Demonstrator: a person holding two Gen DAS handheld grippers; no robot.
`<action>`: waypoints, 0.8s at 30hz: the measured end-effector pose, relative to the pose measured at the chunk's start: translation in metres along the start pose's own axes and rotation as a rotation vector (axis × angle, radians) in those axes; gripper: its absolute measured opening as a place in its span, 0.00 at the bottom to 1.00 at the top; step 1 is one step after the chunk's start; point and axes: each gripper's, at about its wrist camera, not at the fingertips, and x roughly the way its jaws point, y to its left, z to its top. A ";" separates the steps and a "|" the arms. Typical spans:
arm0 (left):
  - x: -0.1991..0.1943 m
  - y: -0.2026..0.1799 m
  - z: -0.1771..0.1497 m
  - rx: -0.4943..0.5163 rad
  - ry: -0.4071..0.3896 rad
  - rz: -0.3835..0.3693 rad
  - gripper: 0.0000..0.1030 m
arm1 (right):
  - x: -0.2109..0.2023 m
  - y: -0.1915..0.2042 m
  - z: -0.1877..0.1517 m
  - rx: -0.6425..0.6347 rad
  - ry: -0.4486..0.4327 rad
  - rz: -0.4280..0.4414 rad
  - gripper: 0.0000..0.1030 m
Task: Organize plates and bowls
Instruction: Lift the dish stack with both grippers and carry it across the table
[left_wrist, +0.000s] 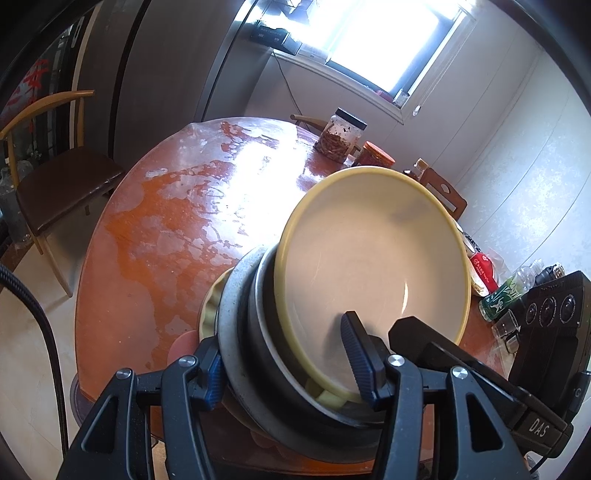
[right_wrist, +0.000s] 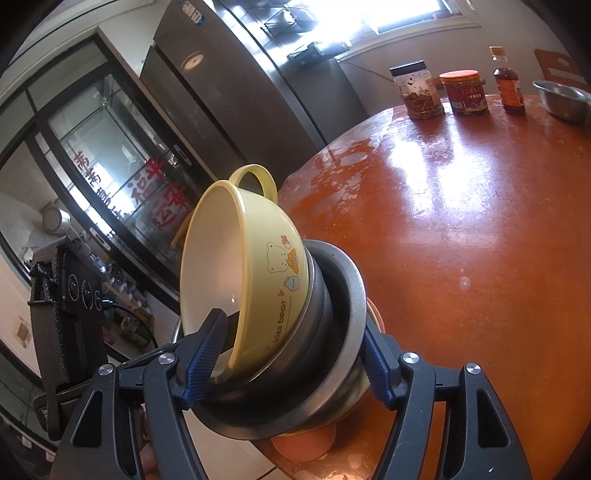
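A nested stack of dishes is held tilted above the round orange table (left_wrist: 155, 206). The top piece is a yellow bowl (left_wrist: 373, 254) with a bear print and a loop handle (right_wrist: 258, 266). Under it sit steel bowls (left_wrist: 240, 325) (right_wrist: 332, 325) and a scalloped yellow plate (left_wrist: 208, 314); a peach-coloured dish (right_wrist: 303, 445) shows at the bottom. My left gripper (left_wrist: 288, 365) is shut across one side of the stack, one finger inside the yellow bowl. My right gripper (right_wrist: 291, 365) is shut across the other side in the same way.
At the table's far edge stand a clear jar (right_wrist: 419, 92), an orange-lidded jar (right_wrist: 465, 92), a sauce bottle (right_wrist: 508, 81) and a steel bowl (right_wrist: 561, 99). Bottles and packets (left_wrist: 495, 284) lie at the right. A chair (left_wrist: 55, 177) stands left, a fridge (right_wrist: 236, 92) behind.
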 end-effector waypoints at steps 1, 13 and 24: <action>0.000 0.000 0.000 0.000 0.000 0.000 0.54 | 0.000 0.000 0.000 0.000 0.000 0.001 0.72; 0.000 0.001 0.001 -0.006 0.000 -0.007 0.55 | -0.002 0.000 0.000 -0.002 -0.005 -0.005 0.72; 0.000 -0.001 -0.001 -0.003 0.000 -0.006 0.55 | -0.004 0.000 0.001 -0.003 -0.013 -0.035 0.75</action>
